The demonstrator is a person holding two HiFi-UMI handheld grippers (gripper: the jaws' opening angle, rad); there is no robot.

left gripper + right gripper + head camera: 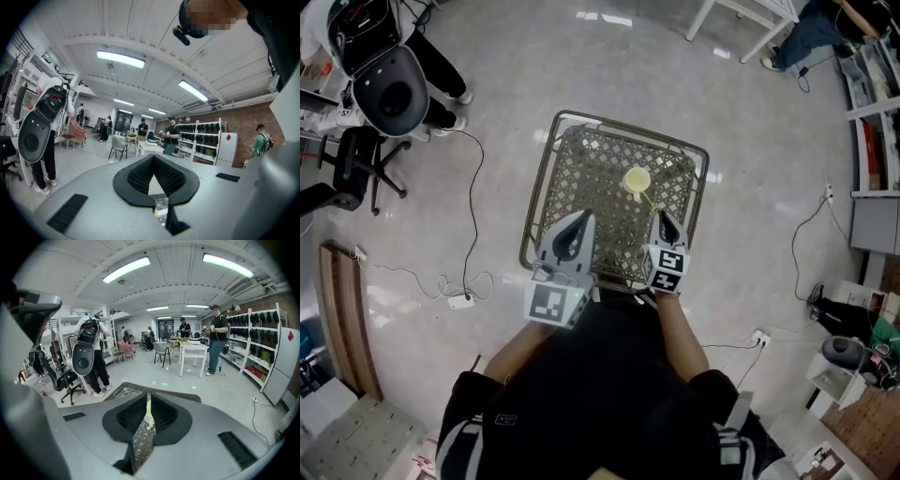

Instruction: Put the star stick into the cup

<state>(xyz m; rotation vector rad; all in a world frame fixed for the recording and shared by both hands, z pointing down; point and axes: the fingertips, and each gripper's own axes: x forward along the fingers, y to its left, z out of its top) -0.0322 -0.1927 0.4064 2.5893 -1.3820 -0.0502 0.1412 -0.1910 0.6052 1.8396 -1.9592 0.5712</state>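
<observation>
Right gripper (662,217) pinches one star stick (651,202) near one cup (637,180).

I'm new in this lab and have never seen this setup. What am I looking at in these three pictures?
No robot here: a person holds a pair of tongs in each hand. The head view comes from a camera on the person's head, looking down at a metal mesh table. The two gripper views come from cameras riding on the tongs, looking along them into the room. On the table stands a pale cup. The right tongs are shut on the star stick, which points toward the cup; whether its end is inside I cannot tell. The left tongs are shut and empty.
</observation>
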